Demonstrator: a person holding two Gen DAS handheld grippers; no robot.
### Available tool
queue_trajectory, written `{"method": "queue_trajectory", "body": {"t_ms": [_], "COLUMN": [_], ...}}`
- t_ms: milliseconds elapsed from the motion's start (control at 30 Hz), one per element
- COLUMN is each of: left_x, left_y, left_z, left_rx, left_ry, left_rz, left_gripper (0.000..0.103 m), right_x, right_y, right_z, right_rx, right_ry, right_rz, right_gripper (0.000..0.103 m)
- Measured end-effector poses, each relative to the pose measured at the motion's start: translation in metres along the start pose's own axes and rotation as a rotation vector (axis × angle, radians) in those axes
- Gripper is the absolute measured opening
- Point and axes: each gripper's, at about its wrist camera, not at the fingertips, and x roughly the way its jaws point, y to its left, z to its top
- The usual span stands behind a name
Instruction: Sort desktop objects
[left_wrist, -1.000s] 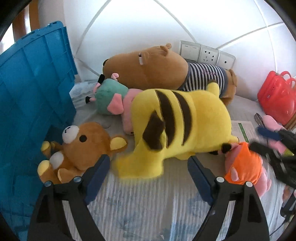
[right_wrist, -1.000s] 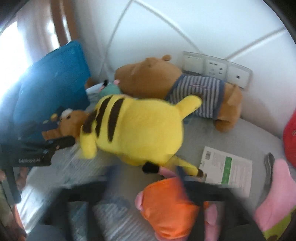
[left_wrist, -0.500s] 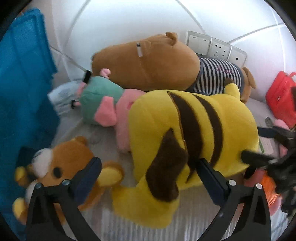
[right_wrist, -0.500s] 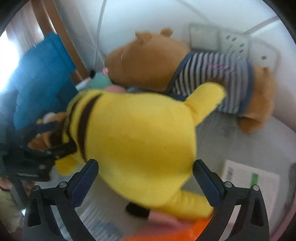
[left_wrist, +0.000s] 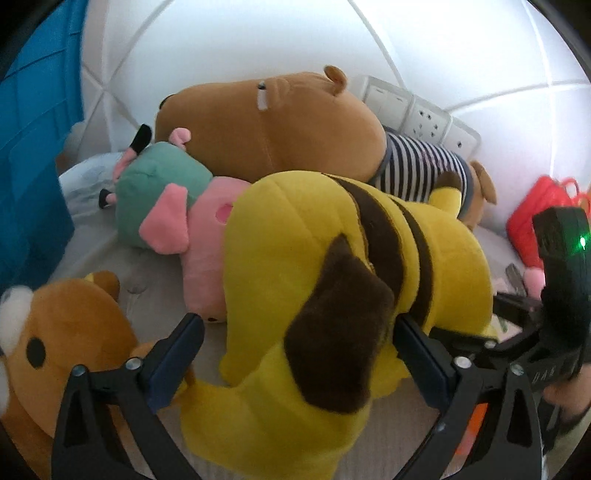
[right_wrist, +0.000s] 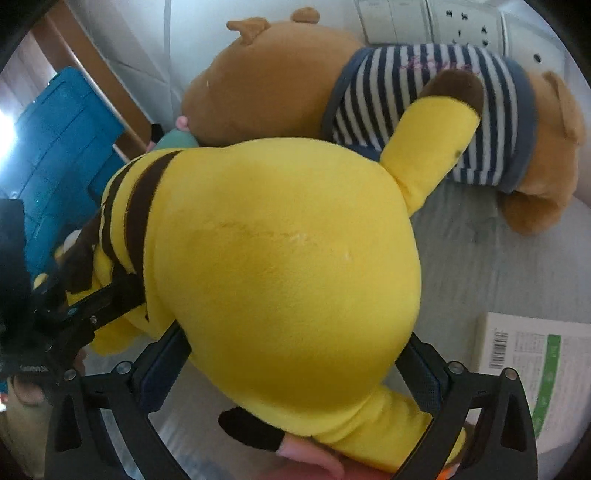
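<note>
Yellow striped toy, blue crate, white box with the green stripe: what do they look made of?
The yellow plush toy with brown stripes looks like soft short-pile fabric over stuffing: fuzzy matte nap, a stitched seam, rounded bulges. The blue ribbed crate seems rigid moulded plastic: flat panels with raised ribs. The white box with a green stripe and barcode is probably printed card: sharp flat edges, matte print.

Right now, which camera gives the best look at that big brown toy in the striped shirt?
The right wrist view: the big brown toy shows head, striped shirt and rear legs. In the left wrist view, the toy shows mostly its head; the yellow plush hides much of the shirt.
</note>
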Motion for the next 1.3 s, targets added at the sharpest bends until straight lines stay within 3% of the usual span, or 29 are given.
{"method": "queue_trajectory", "body": {"t_ms": [33, 167, 433, 533, 700, 733, 767, 833, 933, 967, 1067, 1133, 1300], "left_x": [-0.003, -0.019, -0.064, -0.079, -0.095, -0.096, -0.096, -0.095, -0.092, -0.089, -0.072, -0.064, -0.044], "left_y": [-0.003, -0.017, -0.038, -0.046, -0.039, -0.036, -0.033, -0.026, -0.023, -0.023, -0.025, -0.025, -0.021], "left_z": [-0.001, -0.005, 0.002, 0.004, -0.006, -0.012, -0.019, -0.034, -0.049, -0.052, -0.056, -0.056, -0.046], "left_rx": [0.008, 0.069, 0.131, 0.126, 0.076, 0.086, 0.094, 0.102, 0.093, 0.091, 0.097, 0.090, 0.082], "left_ry": [-0.005, -0.030, -0.071, -0.056, 0.007, 0.024, 0.042, 0.083, 0.104, 0.112, 0.141, 0.140, 0.105], "left_rz": [-0.007, 0.044, 0.068, 0.061, 0.084, 0.099, 0.113, 0.130, 0.117, 0.113, 0.128, 0.131, 0.079], "left_gripper": [0.079, 0.066, 0.050, 0.048, 0.048, 0.051, 0.066, 0.084, 0.084, 0.084, 0.088, 0.102, 0.103], "right_x": [-0.004, -0.022, -0.079, -0.110, -0.103, -0.098, -0.100, -0.106, -0.113, -0.112, -0.109, -0.099, -0.062], "right_y": [0.006, 0.018, 0.032, 0.045, 0.053, 0.051, 0.047, 0.045, 0.048, 0.049, 0.050, 0.047, 0.038], "right_z": [-0.002, -0.015, -0.024, -0.022, -0.038, -0.048, -0.058, -0.067, -0.075, -0.074, -0.070, -0.061, -0.048], "right_rx": [-0.021, -0.050, -0.060, -0.075, -0.040, -0.031, -0.017, 0.000, -0.027, -0.035, -0.053, -0.065, -0.089], "right_ry": [-0.018, -0.104, -0.238, -0.272, -0.135, -0.104, -0.097, -0.100, -0.110, -0.109, -0.113, -0.103, -0.046], "right_rz": [-0.024, -0.065, -0.063, -0.040, -0.061, -0.070, -0.060, -0.035, -0.039, -0.051, -0.081, -0.092, -0.110], "right_gripper": [0.099, 0.086, 0.079, 0.070, 0.069, 0.070, 0.072, 0.080, 0.093, 0.102, 0.102, 0.103, 0.103]}}
